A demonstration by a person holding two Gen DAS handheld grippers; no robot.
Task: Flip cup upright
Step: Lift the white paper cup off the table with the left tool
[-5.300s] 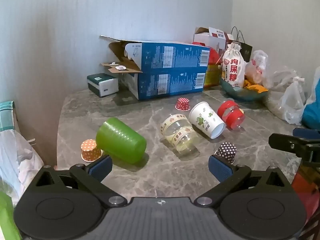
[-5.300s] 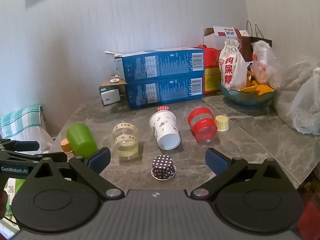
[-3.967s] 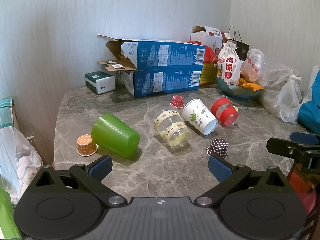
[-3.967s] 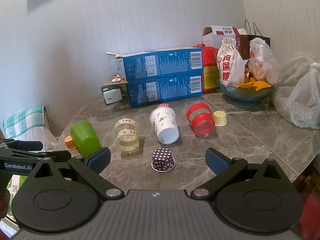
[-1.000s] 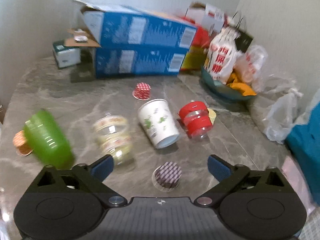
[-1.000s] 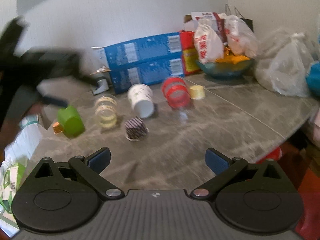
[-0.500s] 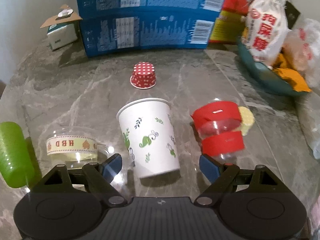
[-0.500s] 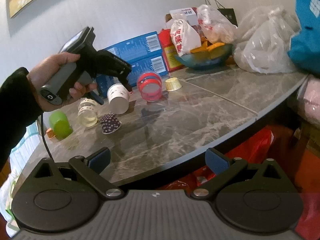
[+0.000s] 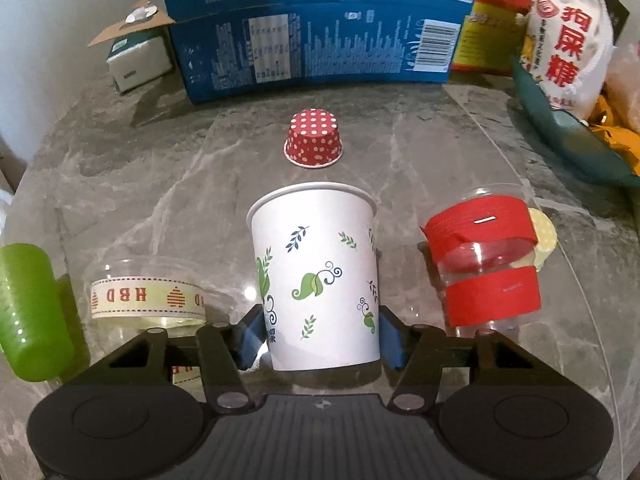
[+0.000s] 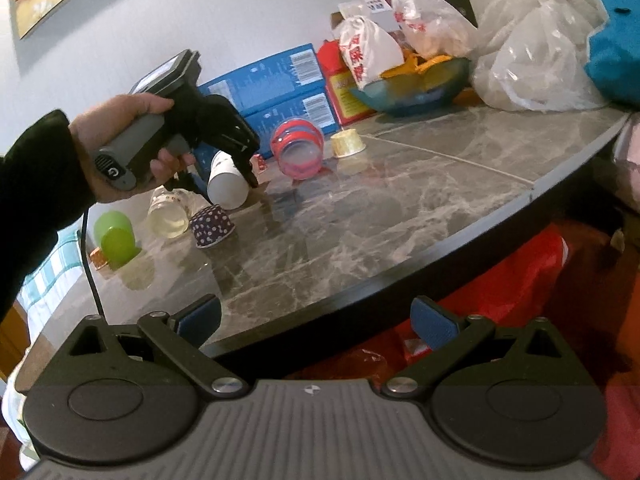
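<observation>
A white paper cup with green leaf prints (image 9: 320, 276) lies on its side on the grey marble table (image 9: 160, 184). My left gripper (image 9: 320, 334) has its blue pads on both sides of the cup near its wide open end and is shut on it. The right wrist view shows the same cup (image 10: 226, 182) held by the left gripper (image 10: 224, 172). My right gripper (image 10: 316, 320) is open and empty, back off the table below its front edge.
A clear cup with red bands (image 9: 486, 260) lies right of the paper cup, and a clear HBD cup (image 9: 144, 300) and a green cup (image 9: 28, 312) lie to its left. A red dotted cupcake liner (image 9: 314, 138), blue boxes (image 9: 312, 20) and a bowl with bags (image 9: 568, 92) stand behind.
My left gripper has moved forward and down onto the paper cup and closed its fingers on it. My right gripper has pulled back below the table edge.
</observation>
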